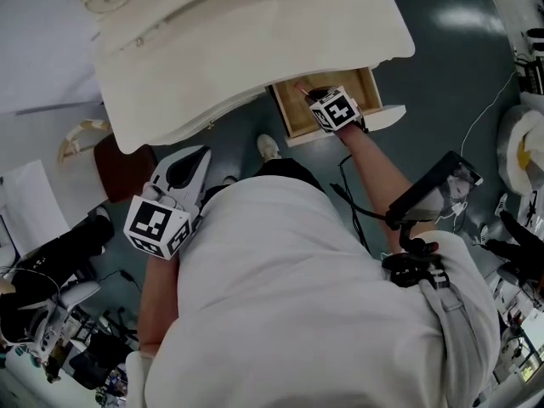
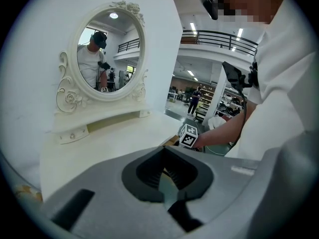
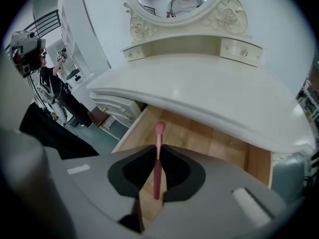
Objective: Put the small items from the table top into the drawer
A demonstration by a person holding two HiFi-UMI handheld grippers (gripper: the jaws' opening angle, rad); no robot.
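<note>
Right gripper (image 3: 157, 151) clamped on pink stick (image 3: 159, 133), poised over open drawer (image 3: 219, 143), not yet released | left gripper (image 2: 167, 171) closed, empty, held aside | tabletop (image 3: 209, 88) shows no further items, though only partly in view | task judged near completion.

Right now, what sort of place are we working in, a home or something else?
Probably a big lab or workshop hall, not a home: beyond the white dressing table and its oval mirror runs a railed mezzanine under strip lights, and cables and equipment crowd the floor.
</note>
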